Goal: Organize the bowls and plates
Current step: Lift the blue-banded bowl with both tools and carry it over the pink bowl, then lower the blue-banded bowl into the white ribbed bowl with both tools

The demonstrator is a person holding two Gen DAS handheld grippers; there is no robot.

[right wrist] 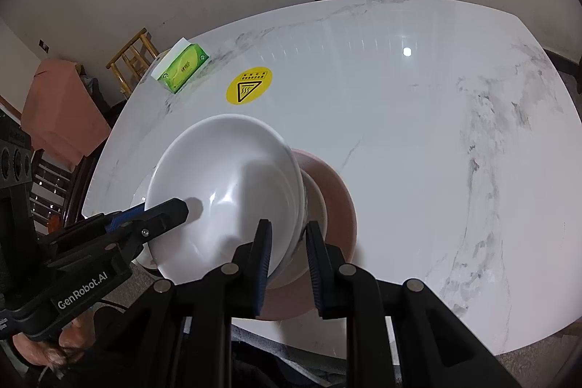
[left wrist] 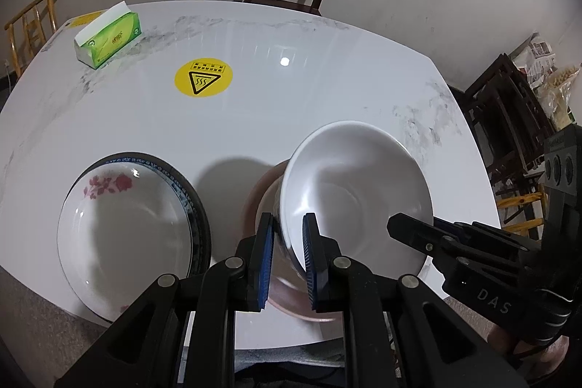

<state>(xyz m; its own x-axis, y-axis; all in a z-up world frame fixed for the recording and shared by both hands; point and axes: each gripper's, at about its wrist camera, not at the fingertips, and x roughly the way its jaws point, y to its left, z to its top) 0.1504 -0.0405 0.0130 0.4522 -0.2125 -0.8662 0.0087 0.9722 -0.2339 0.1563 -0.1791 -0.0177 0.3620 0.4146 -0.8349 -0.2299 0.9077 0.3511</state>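
left view: left tool (left wrist: 288, 235) clamped on white bowl (left wrist: 358, 184) rim, held over pink plate (left wrist: 260, 199) on worktop (left wrist: 327, 79), flower plate (left wrist: 123, 235) beside. right view: right tool (right wrist: 288, 244) clamped on same white bowl (right wrist: 225, 191) rim, above pink plate (right wrist: 338, 202).

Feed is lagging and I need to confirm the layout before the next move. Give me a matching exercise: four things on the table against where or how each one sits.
Things:
1. white bowl
2. flowered plate
3. tissue box
4. pink plate

States:
A. at the far corner of the table
B. rim gripped on both sides by the hand-held grippers
C. on top of a dark-rimmed plate
D. flat on the table beneath the gripped bowl

Pairs: 1-B, 2-C, 3-A, 4-D
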